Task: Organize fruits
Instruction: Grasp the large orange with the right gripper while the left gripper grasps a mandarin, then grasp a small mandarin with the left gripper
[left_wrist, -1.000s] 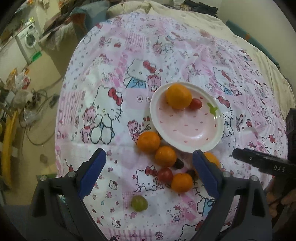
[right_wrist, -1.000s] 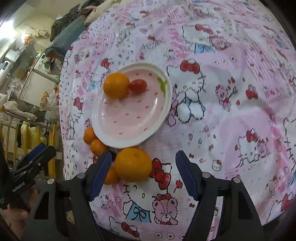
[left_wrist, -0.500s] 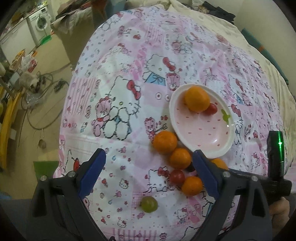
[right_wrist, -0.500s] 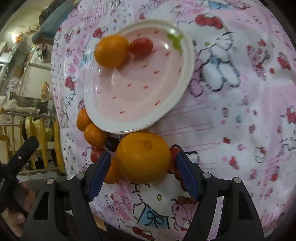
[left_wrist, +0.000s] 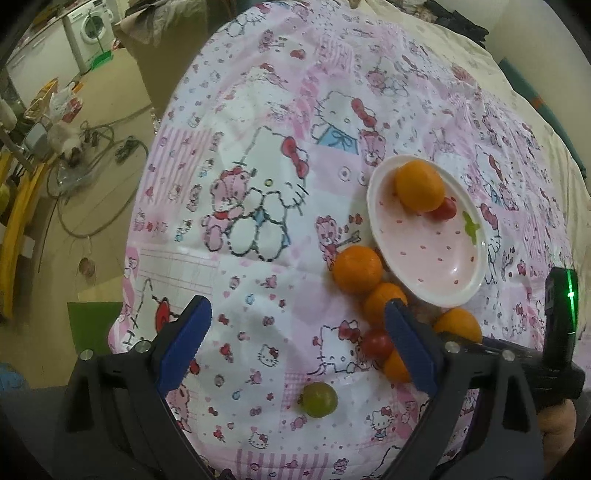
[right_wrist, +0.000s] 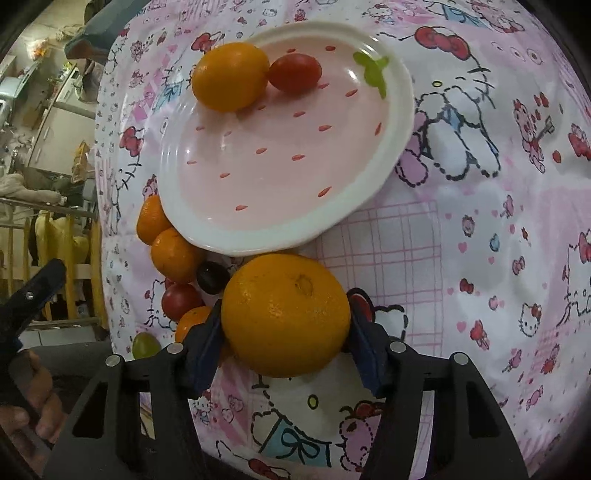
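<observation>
**Right jaws closing around large orange beside plate**

Left wrist view: cartoon-print pink cloth (left_wrist: 266, 206) over the surface; washing machine (left_wrist: 90, 27) and tangled cables (left_wrist: 92, 155) on the floor beyond. Left gripper (left_wrist: 295, 343) spread wide, empty, above the cloth near a smooth green grape (left_wrist: 318, 399).

Right wrist view: glossy pink plate (right_wrist: 280, 155), white rim, carrying a small orange (right_wrist: 229, 75) and a cherry tomato (right_wrist: 294, 72). Right gripper (right_wrist: 286, 332) just closing, blue pads touching both sides of the dimpled large orange (right_wrist: 286, 314) just beside the plate.

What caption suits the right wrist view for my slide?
Right gripper, jaws just closing on a large orange beside the pink plate holding an orange and tomato.
</observation>
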